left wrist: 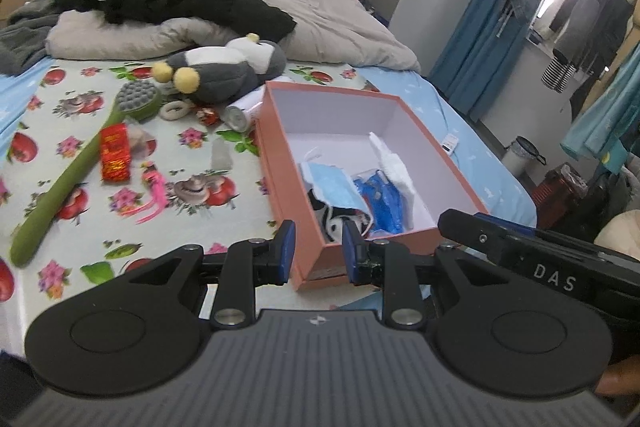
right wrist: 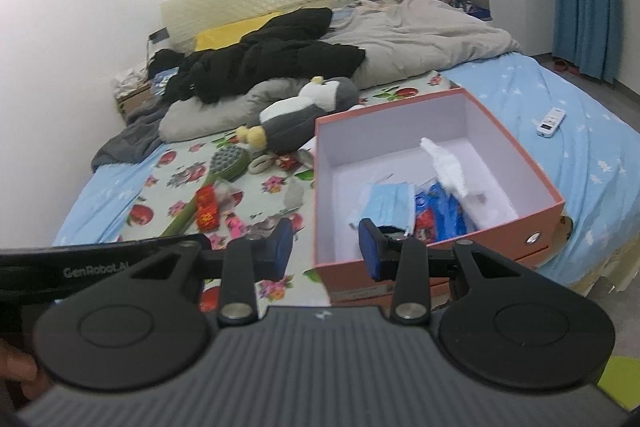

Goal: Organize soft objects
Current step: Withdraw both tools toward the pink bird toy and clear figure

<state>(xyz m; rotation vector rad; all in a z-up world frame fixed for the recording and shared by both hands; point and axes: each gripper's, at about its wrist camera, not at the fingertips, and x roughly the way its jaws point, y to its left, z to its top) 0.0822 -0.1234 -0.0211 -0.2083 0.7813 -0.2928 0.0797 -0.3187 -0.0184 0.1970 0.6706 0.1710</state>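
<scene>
Left wrist: left gripper [left wrist: 319, 251] hangs with jaws parted and empty above the box [left wrist: 280, 163]. The plush [left wrist: 224, 73] lies on the bed behind it.

Right wrist: right gripper [right wrist: 326, 247] likewise spread, empty. Plush [right wrist: 304, 115] looks light, squashy; pinch its body.

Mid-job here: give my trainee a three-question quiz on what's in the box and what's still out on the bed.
1. True or false: the pink box already holds a blue face mask.
2. Which lies outside the box? A) plush penguin B) white cloth C) blue packet
3. Fill in: the left hand-held gripper and the right hand-held gripper each grip ____.

Key: 1 true; 2 A; 3 nothing
</scene>
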